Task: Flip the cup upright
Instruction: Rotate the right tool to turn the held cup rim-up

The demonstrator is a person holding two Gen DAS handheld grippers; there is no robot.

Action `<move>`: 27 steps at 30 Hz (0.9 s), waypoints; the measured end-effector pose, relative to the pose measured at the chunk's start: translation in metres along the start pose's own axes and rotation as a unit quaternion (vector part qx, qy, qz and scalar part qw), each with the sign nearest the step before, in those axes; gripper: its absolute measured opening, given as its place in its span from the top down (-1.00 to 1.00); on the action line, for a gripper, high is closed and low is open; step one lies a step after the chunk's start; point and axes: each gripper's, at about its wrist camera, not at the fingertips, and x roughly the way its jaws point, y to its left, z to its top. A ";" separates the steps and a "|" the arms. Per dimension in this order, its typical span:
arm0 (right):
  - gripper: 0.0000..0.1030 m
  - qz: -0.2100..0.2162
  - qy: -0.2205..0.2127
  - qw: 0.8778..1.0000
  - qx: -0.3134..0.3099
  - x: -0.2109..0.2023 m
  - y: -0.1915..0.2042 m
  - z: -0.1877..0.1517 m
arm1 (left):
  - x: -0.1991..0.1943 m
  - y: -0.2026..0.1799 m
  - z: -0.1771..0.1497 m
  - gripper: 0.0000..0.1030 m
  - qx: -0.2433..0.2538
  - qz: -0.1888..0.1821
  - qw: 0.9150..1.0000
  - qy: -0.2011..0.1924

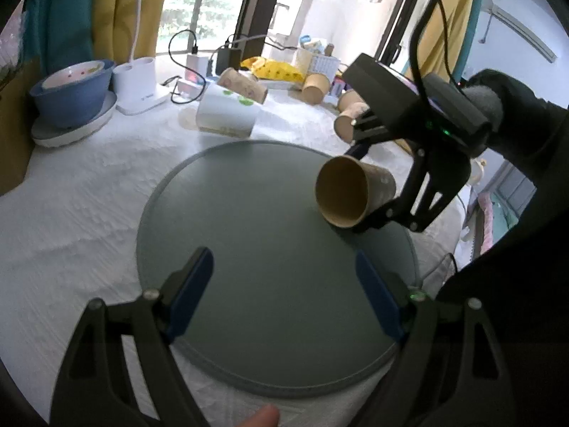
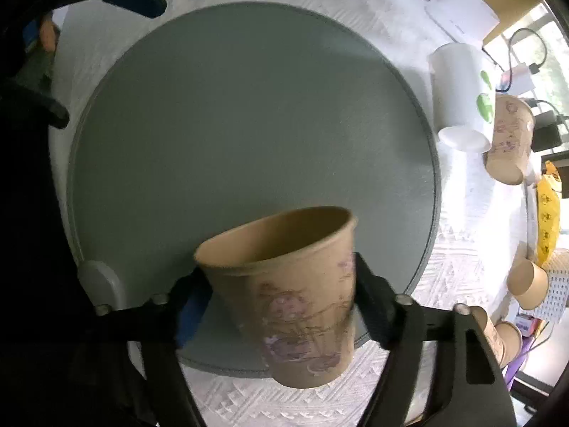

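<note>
Your right gripper (image 2: 284, 284) clamps the tilted paper cup (image 2: 295, 291) over the grey mat (image 2: 231, 106) for turning it upright, while your left gripper (image 1: 284, 291) waits wide open and empty.

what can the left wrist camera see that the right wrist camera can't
Left wrist only: the blue bowl, the window, the whole right gripper, and the cup's open mouth facing it.

Right wrist only: the purple print on the cup's side, gripped between its fingers.

Both: the paper cup, the round grey mat, and the open left gripper.
</note>
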 end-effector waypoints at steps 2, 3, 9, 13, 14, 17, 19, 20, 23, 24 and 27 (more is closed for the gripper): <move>-0.41 -0.001 -0.020 1.000 0.017 -0.005 -0.002 -0.003 | 0.000 0.002 0.001 -0.62 -0.005 -0.005 1.000 -0.004; -0.40 -0.004 -0.033 0.999 0.029 -0.008 -0.003 -0.006 | 0.000 0.002 0.002 -0.62 -0.006 -0.005 1.000 -0.004; -0.35 -0.015 -0.117 0.989 0.086 -0.030 -0.011 -0.027 | 0.002 0.002 0.012 -0.62 -0.008 0.003 1.000 -0.013; -0.34 -0.022 -0.196 0.969 0.149 -0.039 -0.019 -0.046 | 0.005 0.004 0.020 -0.62 -0.020 0.012 0.999 -0.022; -0.34 -0.023 -0.225 0.959 0.171 -0.042 -0.021 -0.054 | 0.006 0.004 0.023 -0.62 -0.024 0.015 0.999 -0.024; -0.34 -0.024 -0.289 0.931 0.223 -0.051 -0.021 -0.066 | 0.008 0.005 0.031 -0.62 -0.033 0.023 0.999 -0.033; -0.34 -0.018 -0.326 0.910 0.255 -0.053 -0.032 -0.068 | 0.011 0.006 0.036 -0.62 -0.040 0.028 0.998 -0.040; -0.34 -0.017 -0.344 0.899 0.271 -0.053 -0.035 -0.072 | 0.012 0.007 0.038 -0.62 -0.043 0.031 0.998 -0.042; -0.34 -0.028 -0.382 0.870 0.311 -0.054 -0.045 -0.073 | 0.017 0.009 0.044 -0.62 -0.055 0.041 0.996 -0.050; -0.34 -0.038 -0.393 0.859 0.325 -0.053 -0.046 -0.076 | 0.018 0.009 0.046 -0.62 -0.056 0.044 0.996 -0.052; -0.34 -0.042 -0.417 0.837 0.351 -0.050 -0.048 -0.075 | 0.021 0.010 0.050 -0.62 -0.060 0.055 0.995 -0.058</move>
